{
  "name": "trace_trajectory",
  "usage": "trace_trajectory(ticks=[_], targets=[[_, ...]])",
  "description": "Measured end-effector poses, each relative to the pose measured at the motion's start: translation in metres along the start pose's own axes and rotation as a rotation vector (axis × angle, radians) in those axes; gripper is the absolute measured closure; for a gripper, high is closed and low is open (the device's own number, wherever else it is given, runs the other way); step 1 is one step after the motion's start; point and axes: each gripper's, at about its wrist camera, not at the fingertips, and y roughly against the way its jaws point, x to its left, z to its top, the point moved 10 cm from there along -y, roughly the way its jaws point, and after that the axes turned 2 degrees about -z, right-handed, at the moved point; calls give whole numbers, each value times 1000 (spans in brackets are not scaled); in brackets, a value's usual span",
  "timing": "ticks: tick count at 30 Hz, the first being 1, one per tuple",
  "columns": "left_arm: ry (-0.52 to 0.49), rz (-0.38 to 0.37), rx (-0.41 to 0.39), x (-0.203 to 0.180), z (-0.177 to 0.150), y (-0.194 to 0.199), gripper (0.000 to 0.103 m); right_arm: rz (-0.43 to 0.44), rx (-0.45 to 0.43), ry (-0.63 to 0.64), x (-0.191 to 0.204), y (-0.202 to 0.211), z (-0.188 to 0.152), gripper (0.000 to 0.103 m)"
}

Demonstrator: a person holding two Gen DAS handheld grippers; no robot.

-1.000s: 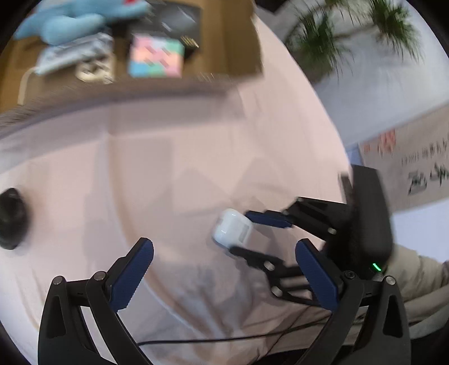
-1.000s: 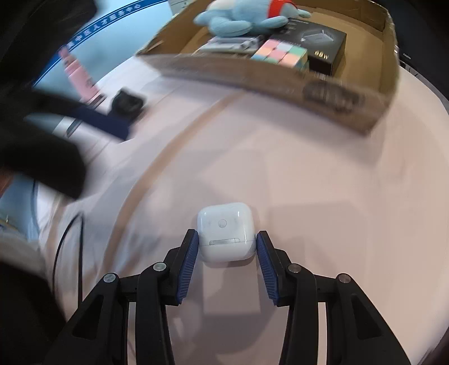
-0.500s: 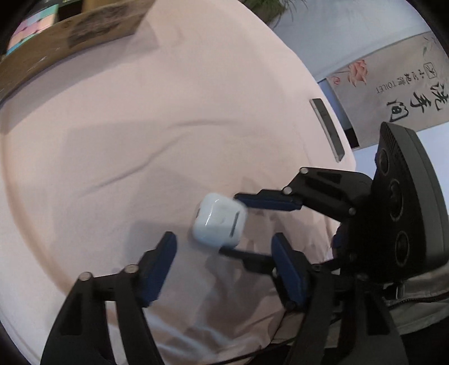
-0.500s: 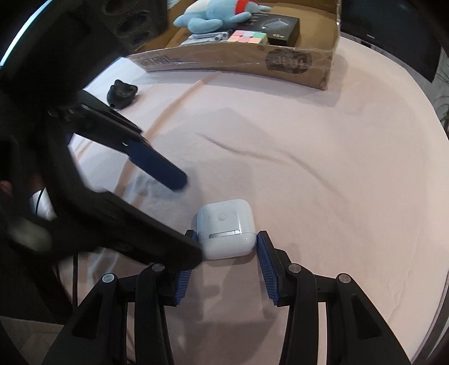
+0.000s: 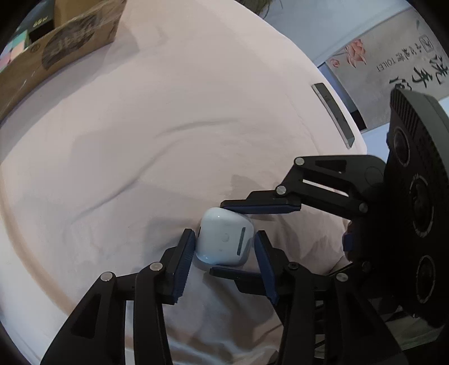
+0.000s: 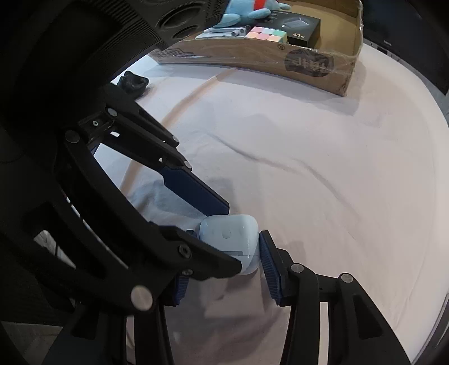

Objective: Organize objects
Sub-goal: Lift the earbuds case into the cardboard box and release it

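Cardboard box (image 6: pixel 322 67), brown and open-topped, holds a blue plush toy (image 6: pixel 244 11), a pastel puzzle cube (image 6: pixel 266 35), a black carton (image 6: pixel 300 25) and grey packets (image 6: pixel 221 33). Out on the pink cloth (image 5: pixel 168 126) sits the white glossy earbud case (image 5: pixel 224 238). My left tongs (image 5: pixel 224 247), wide open a second ago, are closing onto its sides. My right tongs (image 6: pixel 224 264) grip it crosswise, easing slightly.

Both wrist views close, angled steeply down, crossing over the white case (image 5: pixel 224 238), pink cloth (image 6: pixel 308 168) shared
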Motion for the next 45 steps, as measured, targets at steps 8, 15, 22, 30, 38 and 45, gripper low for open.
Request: trace_trajectory(ticks=[8,15,22,30,38,45], targets=[[-60,30,-14,-3,-3,0,64,-20,30,75,4,-2,1,59],[-64,22,-28,-5,-6,-2,64,-40,42,83,7,-4,2,59],[-17,-13,-32,-3,-7,-3,65,-50,80,100,10,-3,1,61],[2,-45,-25,-5,-12,0,67,-46,139,136,15,4,-1,62],[35,-40,-79,4,2,25,67,-81,128,171,13,21,27,62],[11,6,-152,13,27,61,66,-126,69,211,3,43,72,62]])
